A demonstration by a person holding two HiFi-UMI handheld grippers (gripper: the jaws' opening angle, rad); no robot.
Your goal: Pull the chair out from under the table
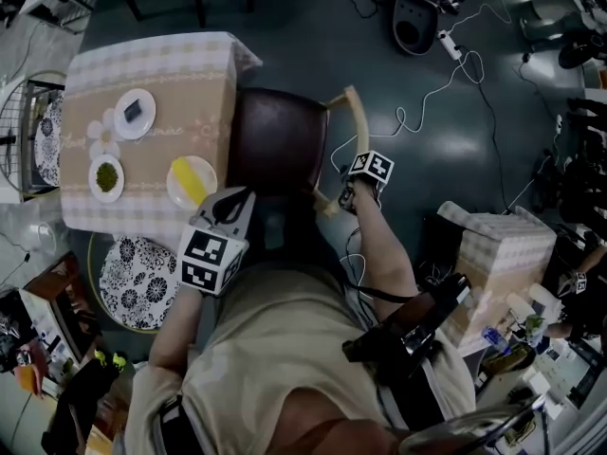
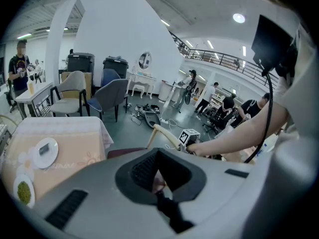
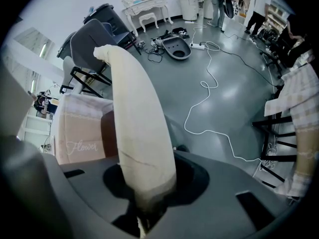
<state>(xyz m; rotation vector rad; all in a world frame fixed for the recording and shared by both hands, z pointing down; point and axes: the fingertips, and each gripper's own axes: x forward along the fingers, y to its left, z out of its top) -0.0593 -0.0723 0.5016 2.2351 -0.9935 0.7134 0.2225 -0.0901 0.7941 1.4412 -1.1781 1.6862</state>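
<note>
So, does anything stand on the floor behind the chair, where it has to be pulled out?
A white cable lies loose on the floor just behind the chair; otherwise nothing visible. The right gripper is shut on the backrest.

From the head view we look steeply down on the table (image 1: 190,50) and chair (image 1: 280,140). Our left gripper view faces out across the room, and the right gripper view (very close) looks down along the chair toward the floor (image 3: 224,83). All three share table and chair.

The chair (image 1: 280,140) stands just right of the table (image 1: 152,60), which bears three plates (image 1: 134,114).
</note>
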